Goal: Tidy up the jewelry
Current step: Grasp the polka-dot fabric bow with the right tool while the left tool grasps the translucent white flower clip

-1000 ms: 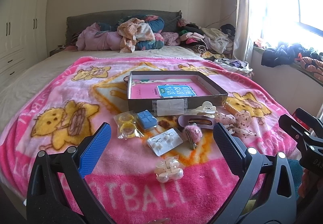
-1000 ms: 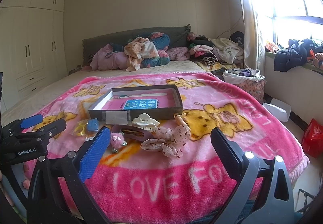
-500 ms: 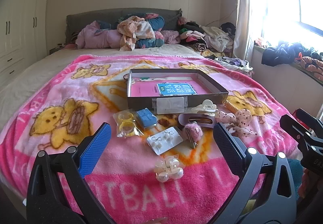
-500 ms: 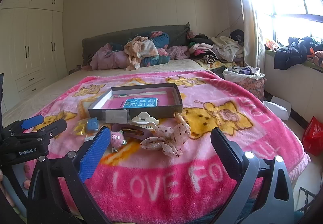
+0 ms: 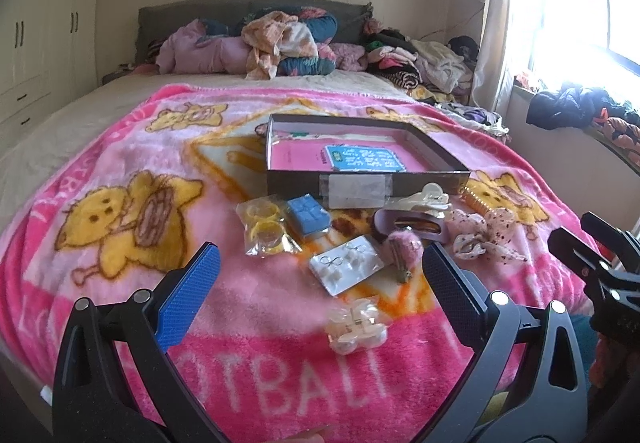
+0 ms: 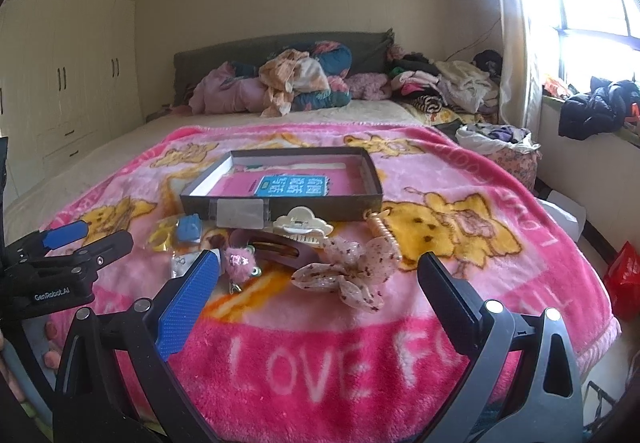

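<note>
The left gripper [image 5: 320, 279] hangs above the near edge of the bed with its jaws spread wide and nothing between them; the right gripper [image 6: 318, 281] hangs beside it, likewise spread wide and empty. Both hover over the pink blanket [image 5: 120, 147] that covers the bed, touching none of the pieces.

The landmark is the shallow grey box [image 5: 440, 153] lying open-topped in the middle of the blanket, with a pink lining and a blue card [image 5: 364, 159] lying flat inside it. All the jewelry lies outside the box, on the blanket in front of its near wall. Just in front of that wall, toward its left end, sits a small blue box [image 5: 308, 215], and left of that a clear bag of yellow rings [image 5: 264, 229]. At the near wall's right end a cream claw clip [image 5: 426, 197] lies almost against the box. In front of this clip lies a mauve oval barrette [image 5: 410, 225], and to its right a speckled fabric bow [image 5: 484, 235]. A fuzzy pink clip [image 5: 402, 249] lies just in front of the barrette. Beside it to the left is a white earring card [image 5: 346, 267]. Nearest the left gripper, well in front of the box, a pale translucent claw clip [image 5: 356, 325] rests on the blanket.
</note>
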A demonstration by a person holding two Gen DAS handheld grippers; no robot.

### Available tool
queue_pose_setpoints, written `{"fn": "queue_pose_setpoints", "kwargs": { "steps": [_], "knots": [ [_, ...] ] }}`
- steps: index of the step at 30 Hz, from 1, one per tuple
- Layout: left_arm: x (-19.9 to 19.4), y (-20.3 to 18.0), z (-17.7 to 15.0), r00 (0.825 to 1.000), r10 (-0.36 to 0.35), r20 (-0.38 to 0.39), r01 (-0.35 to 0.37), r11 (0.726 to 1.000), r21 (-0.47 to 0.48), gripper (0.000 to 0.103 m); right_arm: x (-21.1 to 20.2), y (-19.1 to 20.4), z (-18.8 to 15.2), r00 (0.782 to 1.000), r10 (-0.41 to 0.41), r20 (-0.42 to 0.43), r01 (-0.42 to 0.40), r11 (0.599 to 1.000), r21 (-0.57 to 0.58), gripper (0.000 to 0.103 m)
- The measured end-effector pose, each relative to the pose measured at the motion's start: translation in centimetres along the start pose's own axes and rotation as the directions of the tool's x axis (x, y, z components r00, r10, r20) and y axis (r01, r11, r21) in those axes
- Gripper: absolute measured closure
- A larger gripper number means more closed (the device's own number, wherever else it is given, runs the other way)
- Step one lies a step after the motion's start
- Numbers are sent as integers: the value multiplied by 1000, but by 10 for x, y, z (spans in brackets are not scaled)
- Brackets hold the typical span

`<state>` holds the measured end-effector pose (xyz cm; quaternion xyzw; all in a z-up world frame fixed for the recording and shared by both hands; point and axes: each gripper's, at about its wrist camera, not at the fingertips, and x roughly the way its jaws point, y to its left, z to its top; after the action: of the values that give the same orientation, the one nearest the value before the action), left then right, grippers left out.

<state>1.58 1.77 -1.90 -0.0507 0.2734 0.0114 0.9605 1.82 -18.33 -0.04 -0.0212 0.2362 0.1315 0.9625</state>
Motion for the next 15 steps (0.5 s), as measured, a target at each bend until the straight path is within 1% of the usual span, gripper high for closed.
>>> {"fn": "queue_pose_setpoints", "kwargs": {
  "steps": [6, 10, 13, 15],
  "knots": [
    [12, 5, -5, 998, -20, -57, 21, 1000, 10, 11, 25, -1, 6, 998, 3, -59, -2, 1000, 22, 6],
    [20, 4, -8, 995, -41, -90, 43, 999, 18, 11, 37, -4, 8, 996, -17, -87, 20, 999, 34, 6],
    [32, 2, -11, 986, -83, -146, 88, 996, 27, 11, 46, -8, 8, 993, -26, -113, 31, 999, 42, 6],
    [40, 0, -14, 978, -96, -183, 103, 994, 29, 11, 54, -12, 8, 989, -44, -138, 51, 998, 46, 6]
  ]
}}
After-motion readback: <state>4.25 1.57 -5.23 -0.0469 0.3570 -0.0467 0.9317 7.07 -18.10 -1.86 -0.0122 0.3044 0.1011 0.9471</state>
